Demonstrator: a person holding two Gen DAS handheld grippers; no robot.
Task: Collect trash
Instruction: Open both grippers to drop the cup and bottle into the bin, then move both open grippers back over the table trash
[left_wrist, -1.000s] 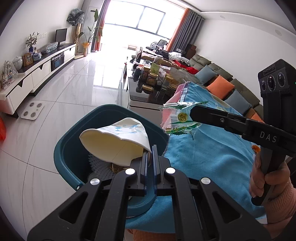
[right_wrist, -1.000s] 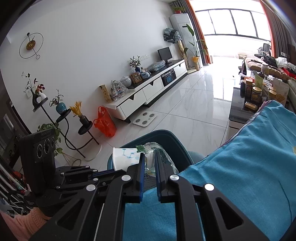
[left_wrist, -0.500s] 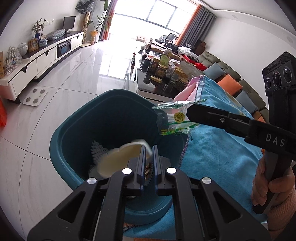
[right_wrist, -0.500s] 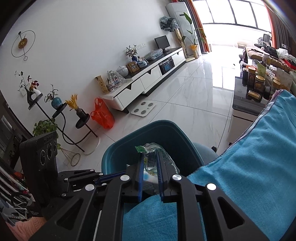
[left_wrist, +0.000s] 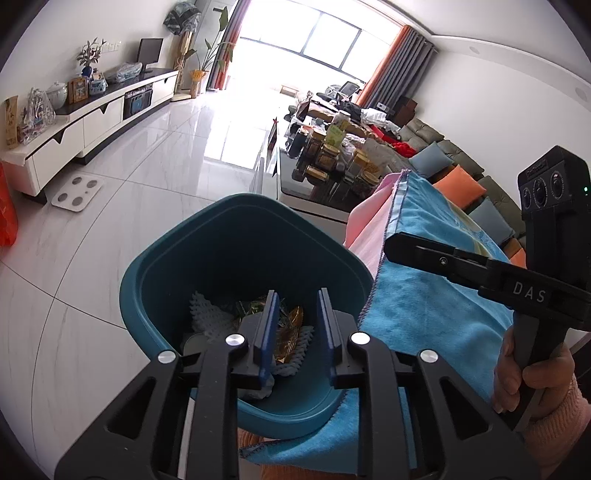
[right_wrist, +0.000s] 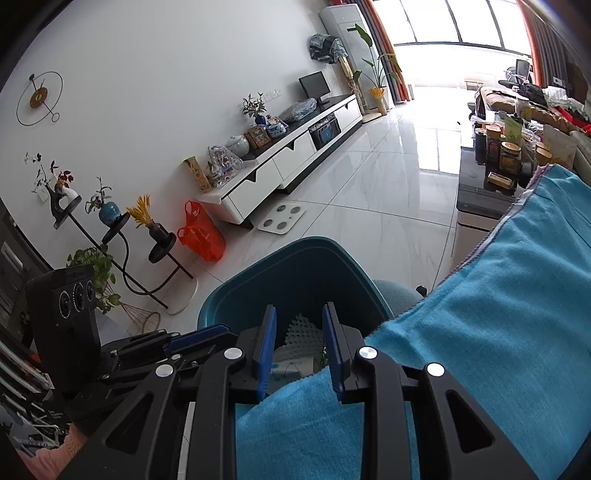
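The teal trash bin (left_wrist: 243, 258) stands on the floor beside the blue towel (left_wrist: 424, 302). In it lie a white foam net (left_wrist: 207, 314), crumpled wrappers (left_wrist: 291, 328) and a white paper cup (right_wrist: 288, 367). My left gripper (left_wrist: 297, 325) hangs over the bin's near rim, its jaws opening with nothing between them. My right gripper (right_wrist: 299, 332) is held above the towel's edge at the bin, its jaws also opening and empty. The right gripper (left_wrist: 391, 243) reaches in from the right in the left wrist view. A hand (left_wrist: 532, 369) holds its handle.
A coffee table (left_wrist: 295, 192) crowded with jars stands beyond the bin. A sofa with cushions (left_wrist: 458, 184) is at the right. A white TV cabinet (left_wrist: 92, 118), a floor scale (left_wrist: 77, 188), an orange bag (right_wrist: 201, 236) and a plant stand (right_wrist: 122, 236) line the left wall.
The left gripper let go of the paper cup and the right let go of the plastic wrapper. Both dropped into the bin. Both grippers' jaws have parted.
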